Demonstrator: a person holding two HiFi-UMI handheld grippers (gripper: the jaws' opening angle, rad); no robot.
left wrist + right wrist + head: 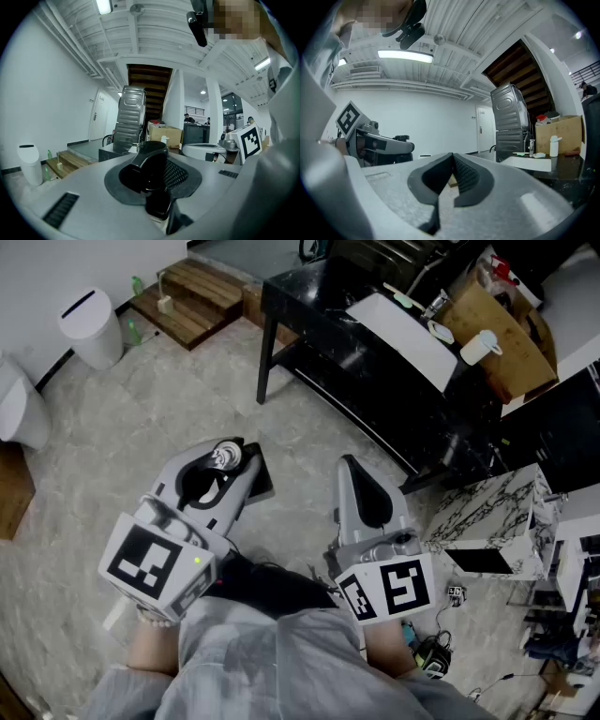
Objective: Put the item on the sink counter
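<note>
Lower left of the head view, your left gripper has its tongs clamped narrow on one item, dark, with a pale round top. It is up off the floor and well apart from the sink counter at the upper middle. What the item is, hard to tell: its lower end sits buried between the pads and only the top shows from above.

Lower middle, your right gripper has its tongs pinched together with nothing between them.

Counts:
- Two grippers.
- Two marker cubes, one on the left gripper and one on the right.
- One held item.
- One counter, black, with one white basin.
- One white cup and one cardboard box on the counter's right end.
- One white bin at upper left.
- Two small green bottles, one above the bin and one beside it.
- One set of wooden steps.

The counter's far side runs off the top edge. Small things by the basin are too small to name. Your hands are mostly covered by the cubes.
</note>
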